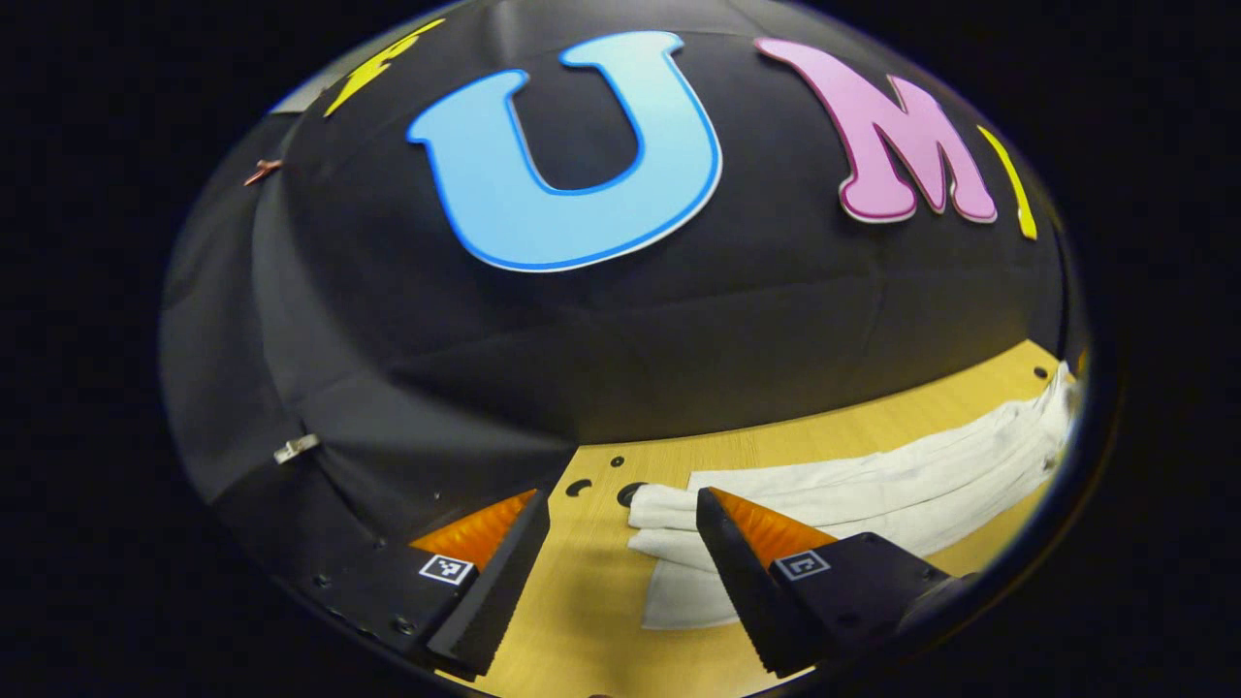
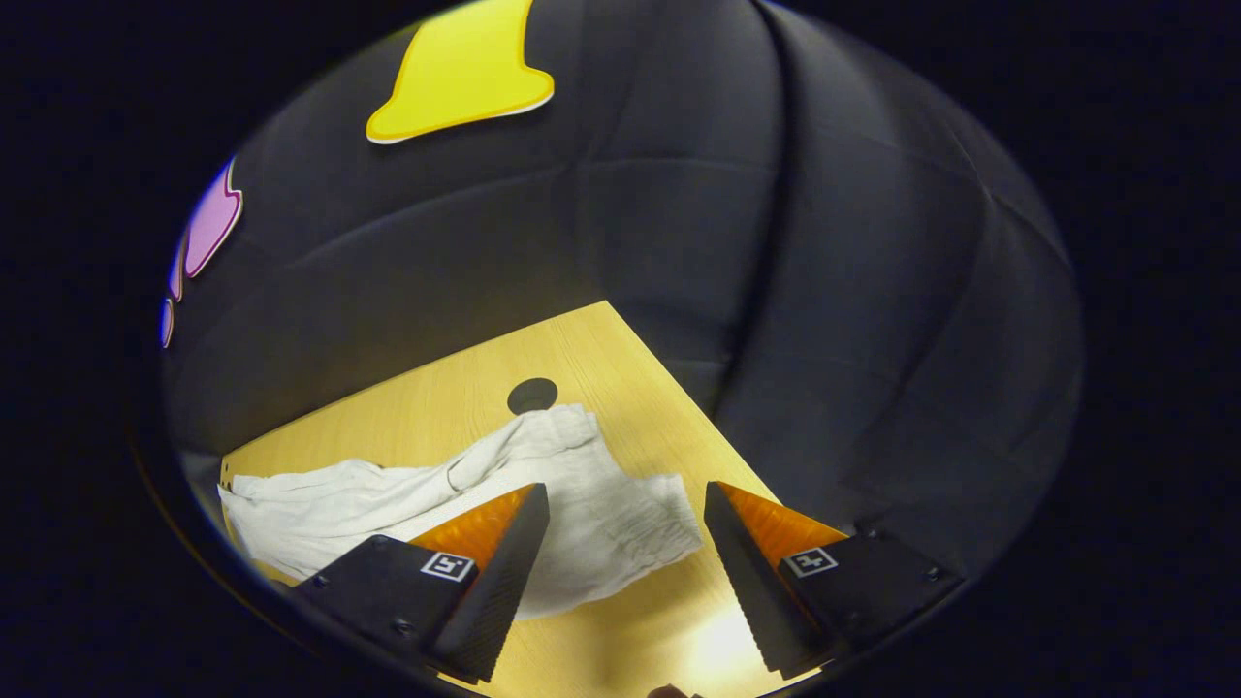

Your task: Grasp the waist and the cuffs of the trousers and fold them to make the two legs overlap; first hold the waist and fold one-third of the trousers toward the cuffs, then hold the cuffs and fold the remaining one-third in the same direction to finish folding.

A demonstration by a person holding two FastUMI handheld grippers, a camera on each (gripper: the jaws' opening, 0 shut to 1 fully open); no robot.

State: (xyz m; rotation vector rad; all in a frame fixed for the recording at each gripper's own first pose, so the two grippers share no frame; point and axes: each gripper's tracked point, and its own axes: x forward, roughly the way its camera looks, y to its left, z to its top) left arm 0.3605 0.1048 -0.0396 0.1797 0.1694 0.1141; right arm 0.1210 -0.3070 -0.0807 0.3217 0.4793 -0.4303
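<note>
White trousers (image 1: 873,490) lie stretched out on the wooden table (image 1: 591,582). In the left gripper view their cuff end (image 1: 669,523) rests just ahead of my left gripper (image 1: 620,543), which is open above the table with nothing between its fingers. In the right gripper view the gathered waist end (image 2: 620,514) of the trousers (image 2: 388,504) lies under and ahead of my right gripper (image 2: 625,538), also open and holding nothing. The cloth runs away to the left, partly covered by the left finger (image 2: 485,582).
Black cloth walls close the table at the back and sides. Round holes (image 1: 628,492) dot the tabletop near the cuffs, and a dark hole (image 2: 532,395) sits beyond the waist. The table's corner (image 2: 606,305) lies ahead in the right gripper view.
</note>
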